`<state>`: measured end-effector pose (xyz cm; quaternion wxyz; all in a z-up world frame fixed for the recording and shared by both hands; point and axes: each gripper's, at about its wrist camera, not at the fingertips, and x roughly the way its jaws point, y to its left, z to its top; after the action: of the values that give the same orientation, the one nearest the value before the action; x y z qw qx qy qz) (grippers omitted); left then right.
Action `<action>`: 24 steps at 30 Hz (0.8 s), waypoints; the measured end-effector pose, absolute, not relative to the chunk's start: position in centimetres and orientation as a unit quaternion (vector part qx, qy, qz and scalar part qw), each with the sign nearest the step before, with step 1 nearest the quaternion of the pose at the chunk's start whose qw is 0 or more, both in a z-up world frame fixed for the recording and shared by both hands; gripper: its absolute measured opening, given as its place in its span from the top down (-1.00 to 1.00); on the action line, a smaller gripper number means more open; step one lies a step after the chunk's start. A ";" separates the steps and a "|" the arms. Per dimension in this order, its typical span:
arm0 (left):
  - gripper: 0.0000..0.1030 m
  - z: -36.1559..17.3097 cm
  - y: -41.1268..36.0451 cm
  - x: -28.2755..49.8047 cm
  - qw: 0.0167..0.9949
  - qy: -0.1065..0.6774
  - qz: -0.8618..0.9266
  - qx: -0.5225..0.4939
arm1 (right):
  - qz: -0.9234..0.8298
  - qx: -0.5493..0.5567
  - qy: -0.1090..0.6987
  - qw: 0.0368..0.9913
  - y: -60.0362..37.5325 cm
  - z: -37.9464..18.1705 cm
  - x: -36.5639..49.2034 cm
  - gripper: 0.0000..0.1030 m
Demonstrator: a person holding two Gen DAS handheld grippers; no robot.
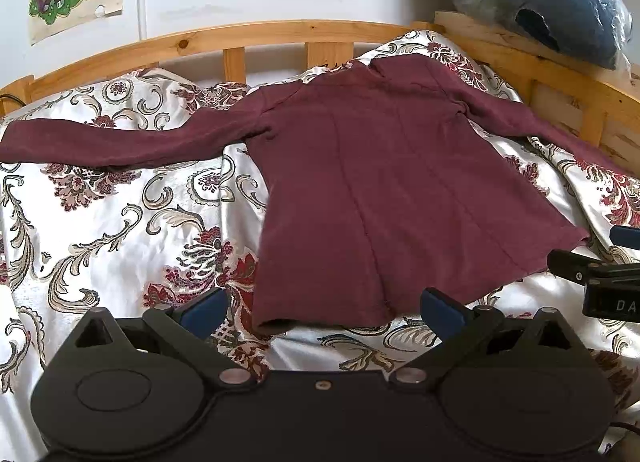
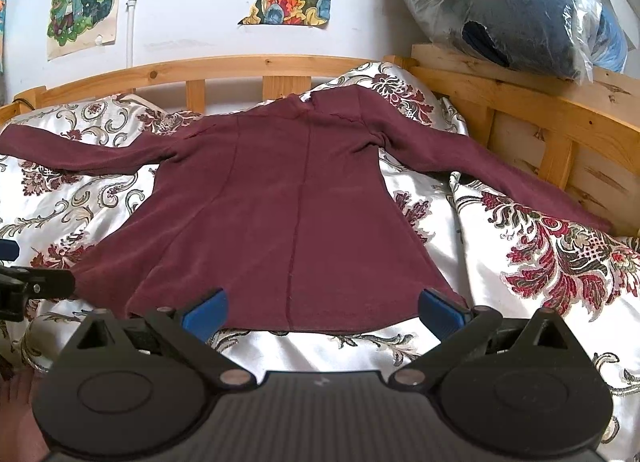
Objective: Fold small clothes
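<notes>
Maroon top (image 1: 360, 190) lies spread for folding, frame centre; I hold left claw (image 1: 322, 312) and right claw (image 2: 322, 312) wide open, empty, at its hem.

Wooden bed (image 1: 256, 32) with a slatted pine rail running across the upper frame and down the right side. Covered by a glossy white bedspread (image 1: 120, 230) patterned with red flowers and beige scrolls, rumpled into folds at centre and right. Directly on it, a maroon long-sleeved top (image 1: 380, 190) laid flat at frame centre, hem nearest the bottom, sleeves stretched toward the left and right edges.
</notes>
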<state>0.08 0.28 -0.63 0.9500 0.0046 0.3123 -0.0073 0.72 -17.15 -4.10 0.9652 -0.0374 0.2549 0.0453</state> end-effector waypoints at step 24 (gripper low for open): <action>-0.99 -0.6 0.2 0.1 0.950 0.312 -0.007 0.005 | 0.045 -0.042 0.260 0.964 -17.0 -4.2 0.8 -1.00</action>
<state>0.05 0.25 -0.56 0.9500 0.0051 0.3121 -0.0075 0.75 -16.96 -4.18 0.9635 -0.0421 0.2605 0.0449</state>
